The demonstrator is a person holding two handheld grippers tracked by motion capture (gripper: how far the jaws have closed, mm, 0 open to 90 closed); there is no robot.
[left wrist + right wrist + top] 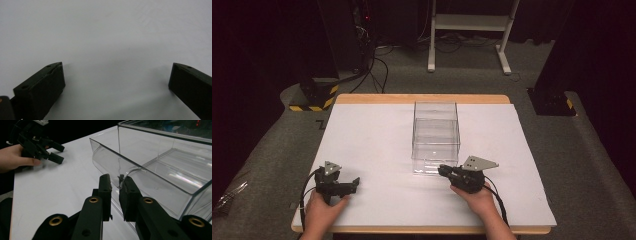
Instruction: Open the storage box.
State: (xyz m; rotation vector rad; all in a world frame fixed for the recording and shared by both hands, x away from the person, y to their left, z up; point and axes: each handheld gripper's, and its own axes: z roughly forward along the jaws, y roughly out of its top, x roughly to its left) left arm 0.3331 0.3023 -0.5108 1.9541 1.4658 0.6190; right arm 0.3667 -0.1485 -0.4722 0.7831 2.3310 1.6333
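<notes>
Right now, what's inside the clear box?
Nothing I can see. The clear box looks empty, and the white table shows through its walls. The right gripper is pinching its front lip. The far back corner is too glary to check.

We find one clear plastic bin (435, 137), rectangular, open-topped and empty. It stands upright at the middle of the white table (372, 140), long side running away from the person. Its near wall curves outward at the rim; the right gripper (117, 185) has its jaws closed on that lip.
</notes>
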